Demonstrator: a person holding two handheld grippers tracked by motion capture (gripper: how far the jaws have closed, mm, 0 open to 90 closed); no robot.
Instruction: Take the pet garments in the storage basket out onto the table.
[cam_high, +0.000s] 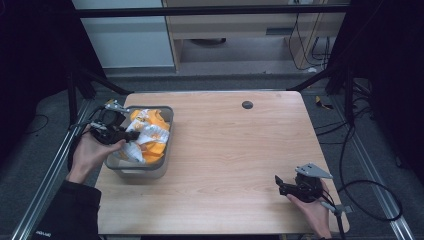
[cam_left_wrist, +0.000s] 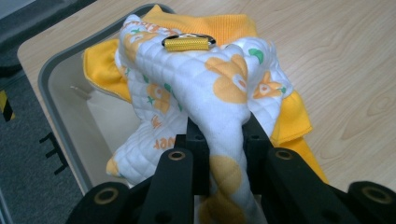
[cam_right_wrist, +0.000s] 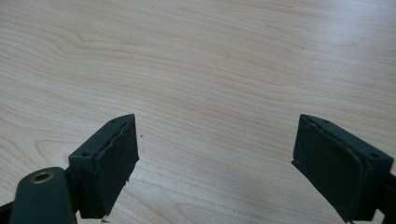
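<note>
**Two grippers, one grasping a cloth in the bin**

At the left side of the light wooden table (cam_high: 235, 150), the left gripper (cam_left_wrist: 223, 135) is clenched on a white quilted cloth with orange duck prints (cam_left_wrist: 205, 84). The cloth lies in the grey plastic bin (cam_high: 131, 169), on top of an orange fabric (cam_left_wrist: 205, 23), and a small yellow ribbed loop (cam_left_wrist: 187, 43) sits on its fold. At the near right corner, the right gripper (cam_high: 278, 180) is released, its jaws wide apart above bare wood.

On the table (cam_high: 225, 150) sits one grey bin (cam_high: 167, 131); inside the bin lie two garments, one white printed garment (cam_left_wrist: 205, 88), one orange garment (cam_left_wrist: 215, 25).
</note>
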